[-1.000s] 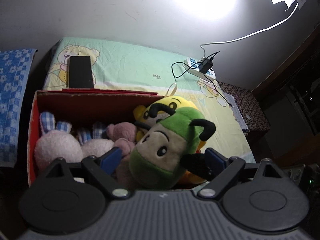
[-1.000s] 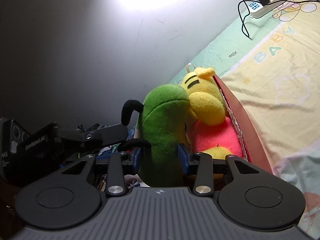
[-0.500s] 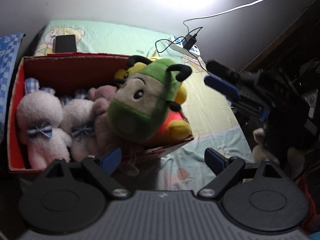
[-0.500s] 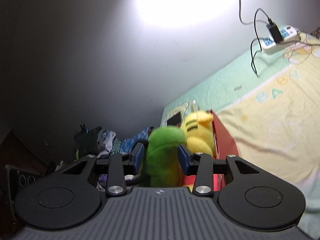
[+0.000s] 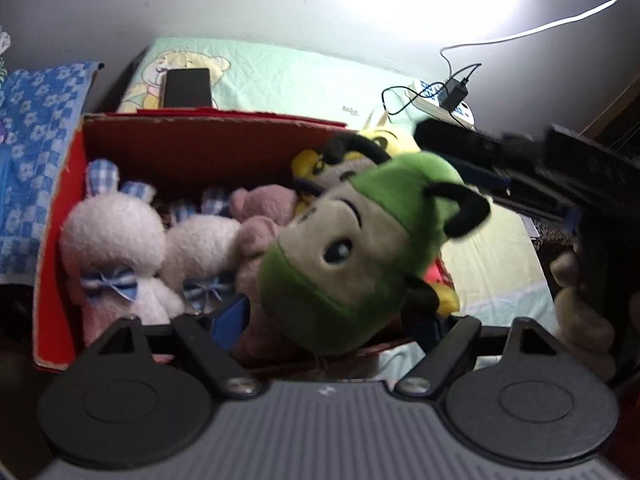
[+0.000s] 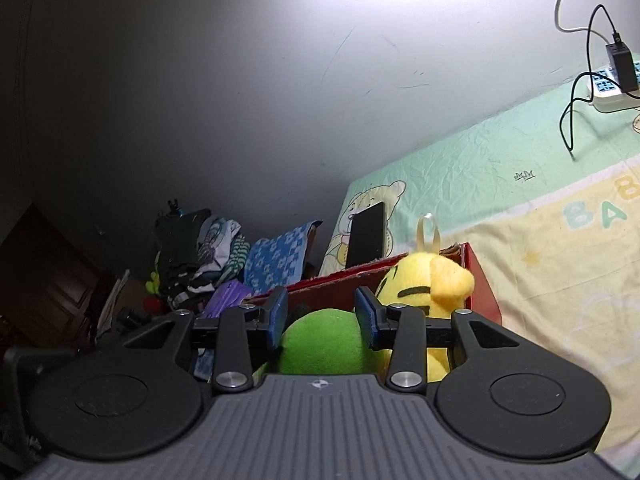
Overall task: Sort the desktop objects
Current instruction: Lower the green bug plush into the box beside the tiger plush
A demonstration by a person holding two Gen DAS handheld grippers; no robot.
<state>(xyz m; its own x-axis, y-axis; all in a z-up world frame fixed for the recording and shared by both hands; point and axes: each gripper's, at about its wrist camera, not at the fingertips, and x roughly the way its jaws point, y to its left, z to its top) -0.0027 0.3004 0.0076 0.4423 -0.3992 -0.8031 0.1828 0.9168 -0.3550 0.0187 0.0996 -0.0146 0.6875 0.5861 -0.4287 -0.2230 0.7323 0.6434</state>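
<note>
A pale green and yellow bedsheet (image 5: 304, 80) printed with bears covers the surface from the near edge to the far wall. On it stands a red cardboard box (image 5: 56, 216), open at the top and crowded with soft toys. The green plush toy (image 5: 352, 256), with a beige face and black horns, is the biggest of them; it hangs tilted over the right half of the box, above the toys inside. The right gripper (image 6: 322, 316) has its blue pads pressed against the green head from both sides, about a third open, and carries the toy. The left gripper (image 5: 328, 320) sits at the toy's lower end with its jaws closing, the toy between them; whether its pads already touch the fabric cannot be told. Two white plush rabbits (image 5: 116, 248) with blue checked ears and bows lie at the left end of the box, a pink plush (image 5: 260, 208) beside them. A yellow plush (image 6: 424, 288) with a ribbon loop sits at the right end, just behind the green one. A black phone (image 5: 188, 88) lies flat on the sheet beyond the box's far wall. Far right, a white power strip (image 5: 444, 104) holds a black charger.
</note>
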